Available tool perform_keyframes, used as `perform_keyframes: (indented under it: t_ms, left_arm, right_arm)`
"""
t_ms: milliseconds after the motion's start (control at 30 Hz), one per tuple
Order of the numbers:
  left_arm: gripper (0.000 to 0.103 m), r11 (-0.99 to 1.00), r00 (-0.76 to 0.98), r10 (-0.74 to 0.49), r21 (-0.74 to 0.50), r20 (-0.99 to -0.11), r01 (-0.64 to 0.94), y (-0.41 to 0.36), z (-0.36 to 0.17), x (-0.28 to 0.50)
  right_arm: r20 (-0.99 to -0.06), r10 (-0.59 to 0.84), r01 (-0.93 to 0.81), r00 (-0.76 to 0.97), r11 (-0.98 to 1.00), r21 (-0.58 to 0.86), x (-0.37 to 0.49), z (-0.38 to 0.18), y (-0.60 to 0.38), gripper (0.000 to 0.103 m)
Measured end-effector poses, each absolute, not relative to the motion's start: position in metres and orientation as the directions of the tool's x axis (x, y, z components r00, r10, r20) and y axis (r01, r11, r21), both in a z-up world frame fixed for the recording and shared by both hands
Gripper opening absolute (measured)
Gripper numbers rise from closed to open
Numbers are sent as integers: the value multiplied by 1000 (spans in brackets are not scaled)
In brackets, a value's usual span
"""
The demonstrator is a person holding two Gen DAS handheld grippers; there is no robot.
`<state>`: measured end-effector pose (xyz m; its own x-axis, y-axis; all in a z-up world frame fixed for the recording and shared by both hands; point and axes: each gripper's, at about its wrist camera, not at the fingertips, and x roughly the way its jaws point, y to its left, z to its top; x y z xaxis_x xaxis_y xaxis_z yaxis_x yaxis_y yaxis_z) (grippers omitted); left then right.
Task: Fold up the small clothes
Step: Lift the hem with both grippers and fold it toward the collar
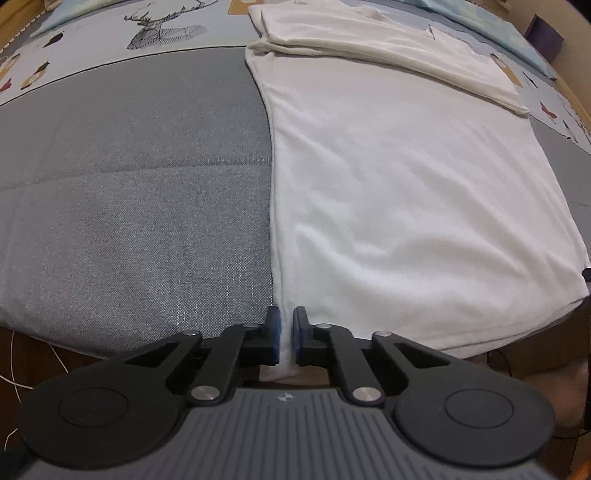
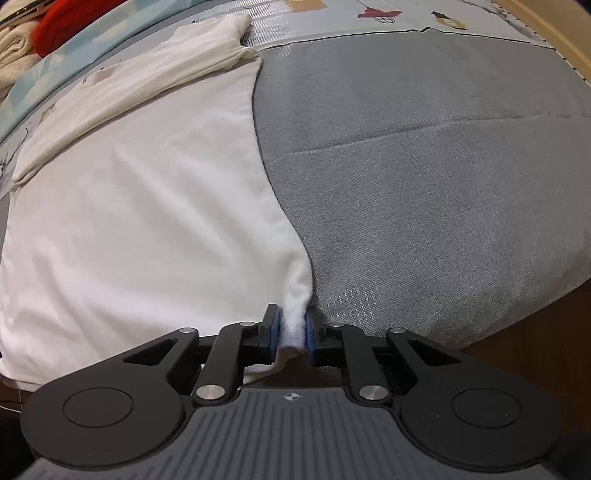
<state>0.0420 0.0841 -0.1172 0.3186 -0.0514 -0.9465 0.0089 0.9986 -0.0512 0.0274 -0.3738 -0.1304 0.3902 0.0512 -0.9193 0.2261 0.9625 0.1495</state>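
A white T-shirt (image 1: pixel 399 192) lies flat on a grey bed cover (image 1: pixel 129 177), its far part folded over in a band. My left gripper (image 1: pixel 287 325) is shut on the shirt's near left corner at the bed's front edge. In the right wrist view the same shirt (image 2: pixel 140 206) fills the left half. My right gripper (image 2: pixel 291 328) is shut on the shirt's near right corner, where the cloth bunches between the blue pads (image 2: pixel 309 332). The hem between the two corners hangs hidden below the grippers.
The grey cover (image 2: pixel 424 184) stretches right of the shirt. A printed sheet with a deer drawing (image 1: pixel 159 29) lies beyond. Folded pale cloth and a red item (image 2: pixel 70 18) sit at the far left. A wooden bed frame (image 2: pixel 554 33) borders the far right.
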Motion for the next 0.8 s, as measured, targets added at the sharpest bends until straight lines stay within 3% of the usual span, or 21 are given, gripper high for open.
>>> perform_keyframes:
  t_ms: [167, 467, 800]
  left_arm:
    - [5, 997, 385, -73, -68, -920, 28, 85, -86, 34]
    - [4, 980, 531, -179, -104, -828, 169, 95, 21, -1]
    - [4, 938, 583, -335, -203, -740, 281, 122, 116, -86]
  right_arm:
    - [-882, 80, 241, 464, 947, 213, 23, -113, -381, 9]
    - [-714, 212, 207, 667, 868, 451, -7, -22, -414, 8]
    - [-639, 309, 120, 704, 836, 536, -99, 60, -440, 8]
